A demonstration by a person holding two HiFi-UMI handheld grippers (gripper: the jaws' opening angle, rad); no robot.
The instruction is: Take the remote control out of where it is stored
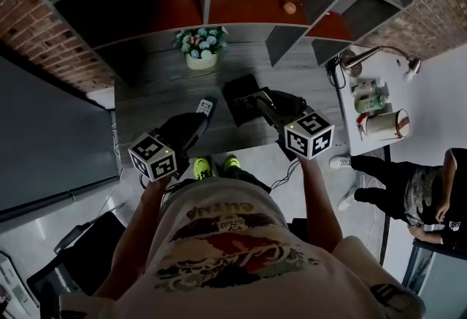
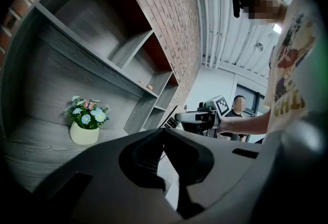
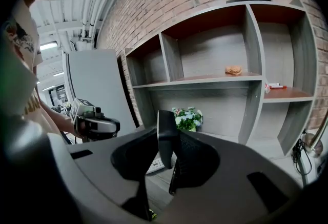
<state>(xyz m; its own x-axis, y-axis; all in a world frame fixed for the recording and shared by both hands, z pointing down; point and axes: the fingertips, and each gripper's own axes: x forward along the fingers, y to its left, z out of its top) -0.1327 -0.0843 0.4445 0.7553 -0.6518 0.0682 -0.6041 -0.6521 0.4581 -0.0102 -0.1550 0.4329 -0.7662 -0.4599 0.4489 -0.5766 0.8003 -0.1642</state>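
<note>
while the right tool (image 1: pixel 257 103) clamps a flat black case (image 1: pixel 238 95) above the grey wooden tabletop (image 1: pixel 157 87), the left tool (image 1: pixel 197 120) pinches one end of the white rectangular remote control (image 1: pixel 205 106), which is outside the case, just beside it, buttons facing up.

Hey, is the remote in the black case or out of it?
Out. In the head view the remote is apart from the black case, with grey desk showing between them.
</note>
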